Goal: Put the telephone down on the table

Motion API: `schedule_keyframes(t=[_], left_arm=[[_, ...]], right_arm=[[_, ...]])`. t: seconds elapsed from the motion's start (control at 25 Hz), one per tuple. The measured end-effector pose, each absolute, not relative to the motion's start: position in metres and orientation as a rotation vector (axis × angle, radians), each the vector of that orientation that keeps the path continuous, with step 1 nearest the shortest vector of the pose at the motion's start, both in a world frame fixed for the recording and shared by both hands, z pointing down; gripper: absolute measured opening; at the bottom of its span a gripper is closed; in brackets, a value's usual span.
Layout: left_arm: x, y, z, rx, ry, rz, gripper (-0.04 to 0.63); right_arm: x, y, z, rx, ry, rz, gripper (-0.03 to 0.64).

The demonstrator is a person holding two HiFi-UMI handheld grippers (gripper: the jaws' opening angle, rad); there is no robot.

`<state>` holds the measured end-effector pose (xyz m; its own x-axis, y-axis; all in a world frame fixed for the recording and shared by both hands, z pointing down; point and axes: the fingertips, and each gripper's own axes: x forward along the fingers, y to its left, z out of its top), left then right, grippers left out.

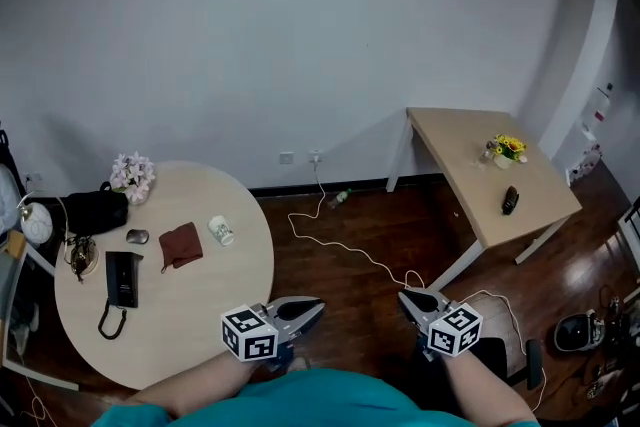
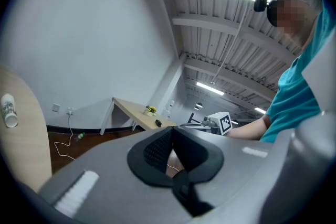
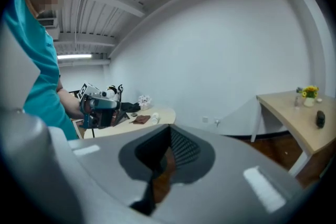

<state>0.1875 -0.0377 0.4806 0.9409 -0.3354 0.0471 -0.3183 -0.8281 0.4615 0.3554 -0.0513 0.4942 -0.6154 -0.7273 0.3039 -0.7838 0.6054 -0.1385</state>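
cup (image 1: 221,231) lying on table (image 1: 185,340), telephone (image 1: 121,278) nearby

**Closed fingers, two tabletops beyond**

The right gripper (image 3: 169,132) fills the bottom of the frame, its dark fingers (image 3: 185,148) closed together with nothing between them. At middle left, the left gripper (image 3: 102,105) hangs in front of a round tabletop (image 3: 164,112) carrying a brown cloth (image 3: 140,119), a white cup (image 3: 154,118) and pale flowers (image 3: 143,100). A teal shirt (image 3: 42,71) runs down the left edge. At right, a rectangular tabletop (image 3: 289,113) holds yellow flowers (image 3: 310,93) and a small dark object (image 3: 320,120).
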Motion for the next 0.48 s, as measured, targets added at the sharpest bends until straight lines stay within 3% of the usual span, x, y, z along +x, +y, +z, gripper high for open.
schedule_keyframes(t=[0.48], left_arm=[[0.178,-0.211,0.487,2.575,-0.540,-0.024,0.006]], right_arm=[[0.376,-0.227,0.486,1.263,-2.621,0.381,0.003]])
